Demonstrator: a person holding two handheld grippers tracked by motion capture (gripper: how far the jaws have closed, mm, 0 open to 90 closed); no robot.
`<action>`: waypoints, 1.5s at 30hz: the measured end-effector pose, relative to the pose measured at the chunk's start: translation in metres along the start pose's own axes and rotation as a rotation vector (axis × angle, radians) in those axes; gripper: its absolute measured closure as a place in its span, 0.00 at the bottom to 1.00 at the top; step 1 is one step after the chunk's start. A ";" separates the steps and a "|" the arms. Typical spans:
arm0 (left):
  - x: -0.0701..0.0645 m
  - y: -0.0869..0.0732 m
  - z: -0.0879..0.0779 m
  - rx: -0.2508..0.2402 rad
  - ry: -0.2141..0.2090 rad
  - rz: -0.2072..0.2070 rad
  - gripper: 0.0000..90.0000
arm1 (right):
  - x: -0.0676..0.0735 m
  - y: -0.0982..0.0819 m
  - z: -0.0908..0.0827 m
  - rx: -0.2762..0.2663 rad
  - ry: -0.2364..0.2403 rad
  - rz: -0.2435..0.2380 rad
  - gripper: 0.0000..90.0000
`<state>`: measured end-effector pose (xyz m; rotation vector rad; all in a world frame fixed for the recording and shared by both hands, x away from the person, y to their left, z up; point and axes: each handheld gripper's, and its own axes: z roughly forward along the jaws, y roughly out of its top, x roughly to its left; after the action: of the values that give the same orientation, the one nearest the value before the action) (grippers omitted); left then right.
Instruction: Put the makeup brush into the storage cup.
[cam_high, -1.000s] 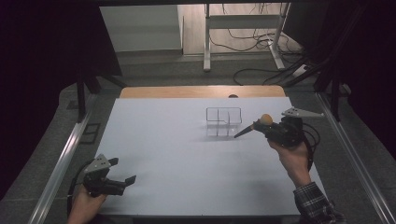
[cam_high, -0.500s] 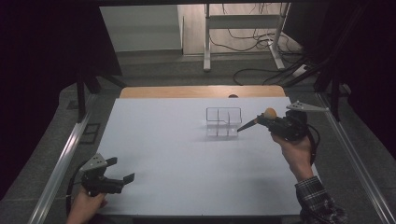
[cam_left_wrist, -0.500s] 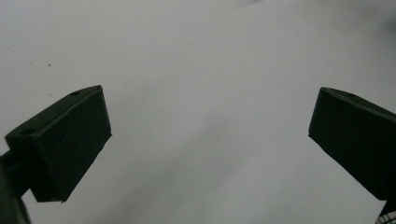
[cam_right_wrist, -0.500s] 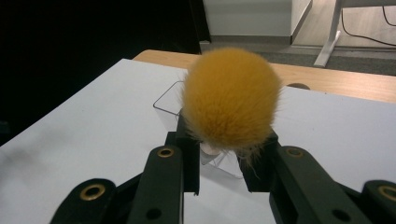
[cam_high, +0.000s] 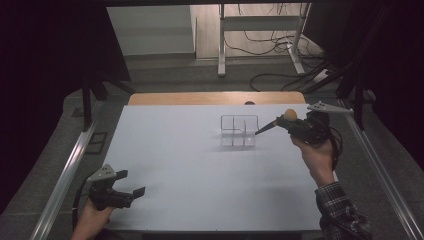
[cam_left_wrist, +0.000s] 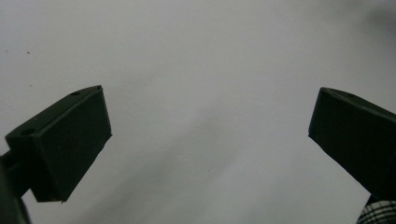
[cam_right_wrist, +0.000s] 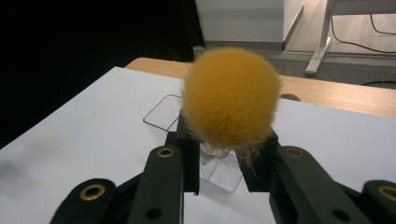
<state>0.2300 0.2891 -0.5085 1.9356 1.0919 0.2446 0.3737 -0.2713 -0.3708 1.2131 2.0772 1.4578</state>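
A brush with a fluffy orange head (cam_right_wrist: 231, 100) stands upright between the jaws of my right gripper (cam_right_wrist: 224, 145), which is shut on its stem just below the head. From above, the orange head (cam_high: 290, 114) sits over the right gripper (cam_high: 265, 128), whose jaws point left at a clear divided box (cam_high: 239, 131). The same clear box (cam_right_wrist: 163, 114) lies just beyond the jaws. My left gripper (cam_high: 134, 192) rests at the near left corner of the white sheet, jaws apart. Nothing but the white surface lies between the left gripper (cam_left_wrist: 210, 126) jaws.
The white sheet (cam_high: 190, 165) covers the table, with a wooden strip (cam_high: 200, 98) along its far edge. Metal rails (cam_high: 65, 170) run down both sides. A table frame and cables (cam_high: 260, 45) stand on the floor beyond.
The right gripper with the brush has shifted a little farther back and to the right, beside the clear box. The left gripper has stayed where it was.
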 end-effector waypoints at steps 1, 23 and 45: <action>0.000 0.000 0.000 0.000 0.000 0.000 0.00 | 0.000 0.001 0.001 -0.001 -0.001 0.002 0.81; -0.005 0.003 0.000 0.007 0.026 0.036 0.01 | -0.008 0.014 0.020 -0.003 -0.035 -0.001 0.80; -0.005 0.003 -0.001 0.009 0.044 0.045 0.03 | -0.014 0.019 0.041 0.015 -0.054 -0.016 0.80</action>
<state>0.2284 0.2846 -0.5046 1.9726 1.0798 0.3092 0.4181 -0.2548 -0.3742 1.2245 2.0611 1.3896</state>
